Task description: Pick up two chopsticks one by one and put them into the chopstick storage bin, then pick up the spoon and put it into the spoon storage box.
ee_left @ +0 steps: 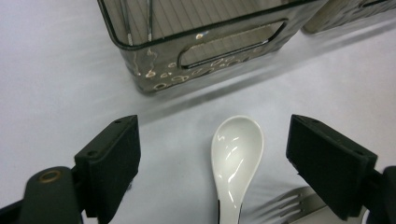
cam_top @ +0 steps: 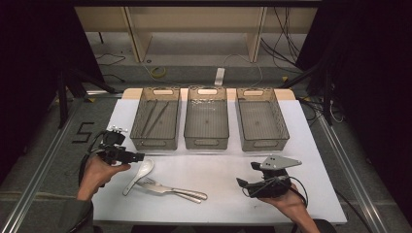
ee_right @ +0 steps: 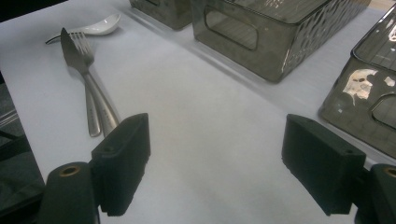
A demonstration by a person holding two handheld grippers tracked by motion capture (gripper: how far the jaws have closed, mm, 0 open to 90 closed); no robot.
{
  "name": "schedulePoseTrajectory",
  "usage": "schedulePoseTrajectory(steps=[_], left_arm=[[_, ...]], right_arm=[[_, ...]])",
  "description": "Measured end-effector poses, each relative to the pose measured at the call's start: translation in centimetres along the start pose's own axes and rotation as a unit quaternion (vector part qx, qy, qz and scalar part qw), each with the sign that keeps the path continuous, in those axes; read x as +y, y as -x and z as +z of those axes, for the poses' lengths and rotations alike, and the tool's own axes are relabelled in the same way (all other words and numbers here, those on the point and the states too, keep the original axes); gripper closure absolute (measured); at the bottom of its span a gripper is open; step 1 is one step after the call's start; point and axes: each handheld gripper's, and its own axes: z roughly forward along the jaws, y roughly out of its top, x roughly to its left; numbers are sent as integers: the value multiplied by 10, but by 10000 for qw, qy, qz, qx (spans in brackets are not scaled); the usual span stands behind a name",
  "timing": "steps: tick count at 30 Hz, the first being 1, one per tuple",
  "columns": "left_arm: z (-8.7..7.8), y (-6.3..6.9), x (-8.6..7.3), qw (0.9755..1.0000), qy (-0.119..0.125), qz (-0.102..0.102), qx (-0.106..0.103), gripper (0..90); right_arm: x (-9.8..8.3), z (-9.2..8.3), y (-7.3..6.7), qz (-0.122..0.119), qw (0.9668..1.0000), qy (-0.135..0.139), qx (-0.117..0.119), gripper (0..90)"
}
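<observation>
Hovering wide open, left claw (ee_left: 212, 163) straddles the spoon (ee_left: 236, 161) lying on the table (cam_top: 218, 194) before the left bin (cam_top: 155, 141). Right claw (ee_right: 215, 163) gapes, empty. Risk: the glossy spoon could slip, or a jaw could snag the fork (ee_left: 289, 205) just beside it.

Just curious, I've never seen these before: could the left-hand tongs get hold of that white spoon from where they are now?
Probably yes. The left tongs stand open with the white spoon lying between the jaws on the bare table. The fork beside the handle might get nudged.
</observation>
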Motion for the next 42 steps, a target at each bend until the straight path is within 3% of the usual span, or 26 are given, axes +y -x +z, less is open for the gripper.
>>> schedulePoseTrajectory(steps=[11,20,31,42], left_arm=[[4,-2,-7,9993,-366,-38,20,193],[8,-3,-11,9974,-712,-31,52,269],[8,0,-18,9941,-1081,69,-89,406],[21,1,-24,9896,-1359,172,-449,580]], right_arm=[[-1,0,-1,-20,10000,-28,-6,246],[-1,1,0,-14,10000,-59,30,246],[-1,2,-2,-41,9999,-80,47,247],[0,2,-4,-79,9999,-84,49,250]])
